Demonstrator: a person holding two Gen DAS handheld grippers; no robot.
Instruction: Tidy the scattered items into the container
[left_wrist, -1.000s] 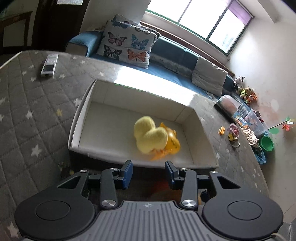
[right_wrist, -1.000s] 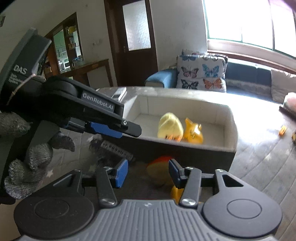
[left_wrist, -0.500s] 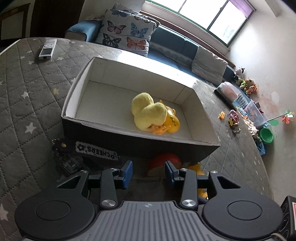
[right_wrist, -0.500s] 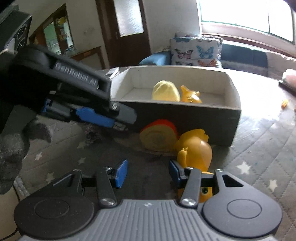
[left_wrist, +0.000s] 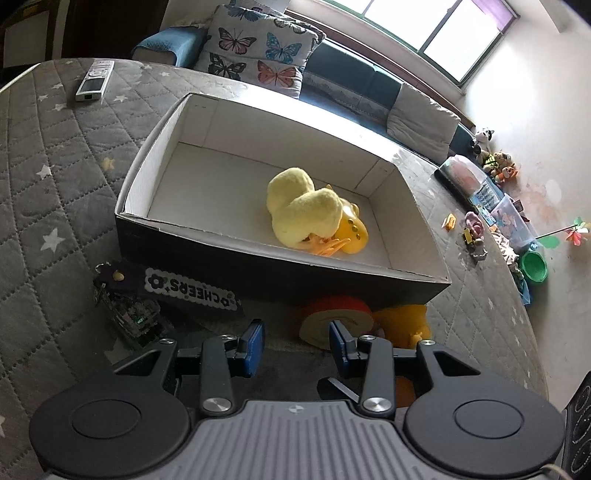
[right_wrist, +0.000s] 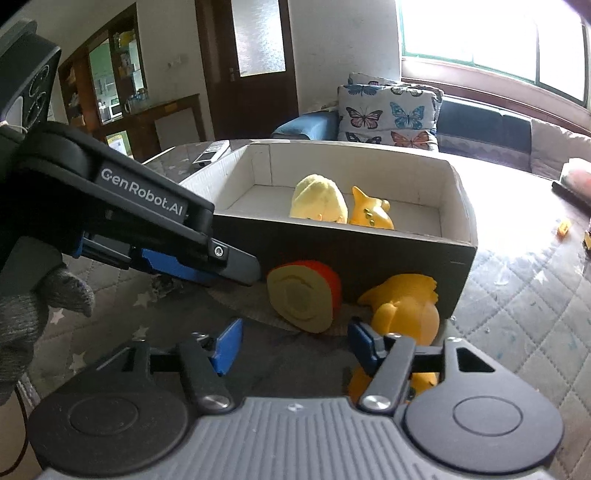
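A black-walled cardboard box with a white interior (left_wrist: 192, 147) is sitting on the grey star-quilted surface (left_wrist: 48, 177), containing a pale yellow plush duck (left_wrist: 303, 214) lying against a glossy orange-yellow plastic toy (left_wrist: 354, 230). Just outside the box's near wall, an orange-and-cream roll-shaped plush (right_wrist: 303, 299), a yellow-orange plastic animal figure (right_wrist: 406, 310) and a dark keychain strap lettered "CHEERS" (left_wrist: 188, 290) are lying on the surface. The left tongs (left_wrist: 295, 347) and right tongs (right_wrist: 291, 343) are both hovering spread apart and gripping nothing, near that wall.
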